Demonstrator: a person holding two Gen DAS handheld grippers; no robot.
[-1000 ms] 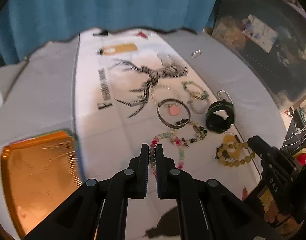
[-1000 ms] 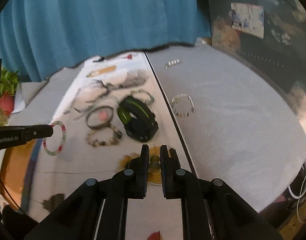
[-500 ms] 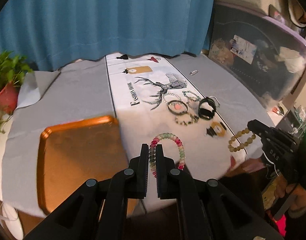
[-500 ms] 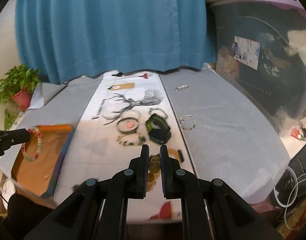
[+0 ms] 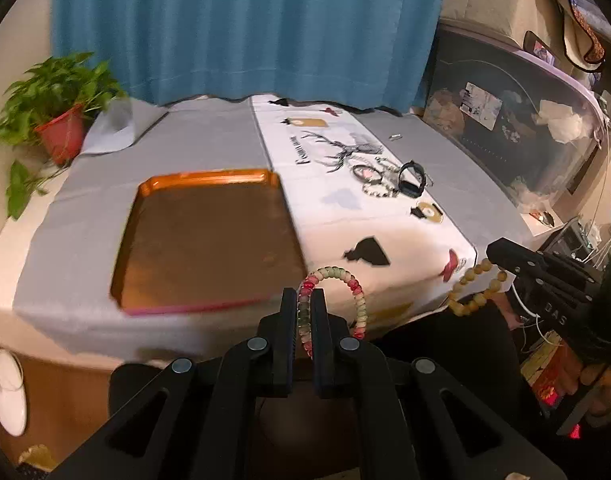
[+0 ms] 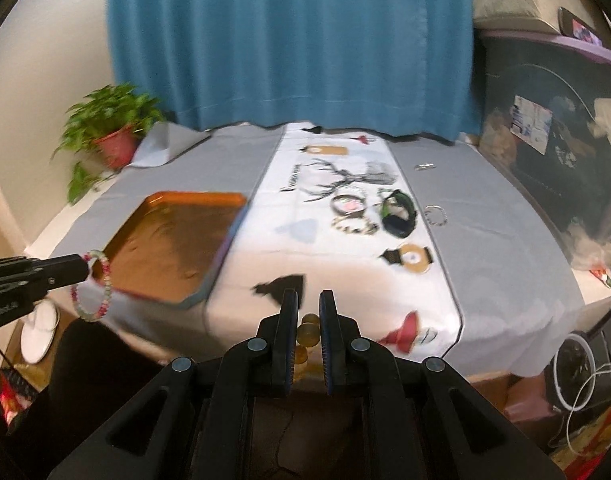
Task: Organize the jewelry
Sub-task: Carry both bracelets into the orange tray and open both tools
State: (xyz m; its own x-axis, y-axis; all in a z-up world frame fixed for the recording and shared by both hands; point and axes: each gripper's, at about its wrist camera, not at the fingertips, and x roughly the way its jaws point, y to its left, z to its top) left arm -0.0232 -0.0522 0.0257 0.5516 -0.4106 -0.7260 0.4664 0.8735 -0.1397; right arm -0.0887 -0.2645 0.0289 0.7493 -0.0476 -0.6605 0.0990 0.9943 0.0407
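Pink, white and pale-green beads: bracelet (image 5: 332, 304) clamped in the left gripper (image 5: 304, 312), jaws tight on the bead string, loop hanging free off the near table edge, just in front of the orange tray (image 5: 209, 236). Same bracelet seen from the right wrist at far left, dangling over the tray's near corner.

Amber round-bead bracelet (image 5: 475, 290) pinched in the right gripper (image 6: 308, 320), jaws nearly together with a couple of beads between the pads; rest of the loop hangs below, off the table edge on the near right.

Tray is empty-looking, sits on grey cloth (image 5: 85, 216) on the left half of the table. White runner with deer print (image 6: 341, 184) down the middle. On it, mid to far: gold disc piece with black ends (image 6: 411, 258), black-and-green band (image 6: 397, 212), dark beaded bracelet (image 6: 353, 225), hoop with pink inside (image 6: 348, 204). Silver ring-shaped bracelet (image 6: 435, 215) on grey cloth just right of the runner; small silver item (image 6: 423, 166) farther back.

Far: blue curtain (image 5: 241, 28), potted plant in red pot (image 5: 61, 120) far left, dark cluttered storage bin (image 5: 513, 136) on the right. Frames motion-blurred.
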